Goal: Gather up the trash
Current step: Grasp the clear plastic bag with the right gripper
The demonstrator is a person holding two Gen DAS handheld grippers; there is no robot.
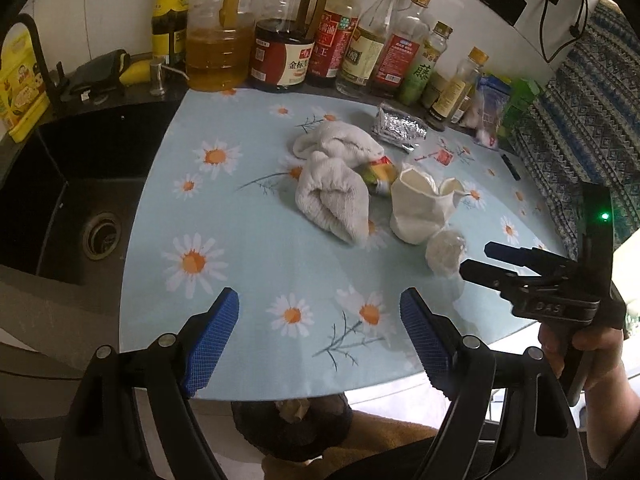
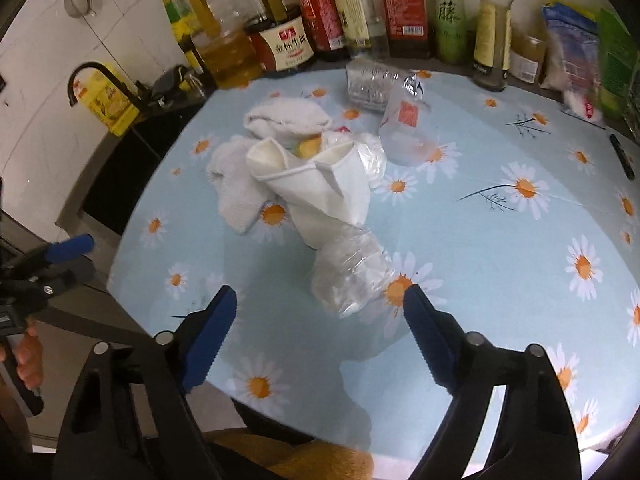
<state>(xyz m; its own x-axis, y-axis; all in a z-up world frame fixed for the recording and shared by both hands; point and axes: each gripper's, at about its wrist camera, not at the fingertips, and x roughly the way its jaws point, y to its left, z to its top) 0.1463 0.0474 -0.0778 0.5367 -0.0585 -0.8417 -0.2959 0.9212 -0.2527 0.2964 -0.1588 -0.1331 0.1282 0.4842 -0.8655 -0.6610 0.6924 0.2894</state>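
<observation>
Crushed clear plastic bottle (image 2: 352,280) lies near-centre on daisy tablecloth (image 2: 500,260), just ahead of my right tongs (image 2: 320,322), wide open & empty w/ left tongs (image 1: 319,320) likewise; slick plastic prob squirts out.

Daisy-print tablecloth (image 1: 248,256), row of oil and sauce bottles (image 1: 304,36) lined along the wall, black sink (image 1: 68,200) set left, white towel (image 1: 332,184) heaped mid-table.

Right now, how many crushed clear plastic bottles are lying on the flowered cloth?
2. The nearest bottle lies just ahead of the right gripper's open fingers, against the crumpled paper cup. The far bottle lies toward the condiment row. More may hide under the towel.
</observation>
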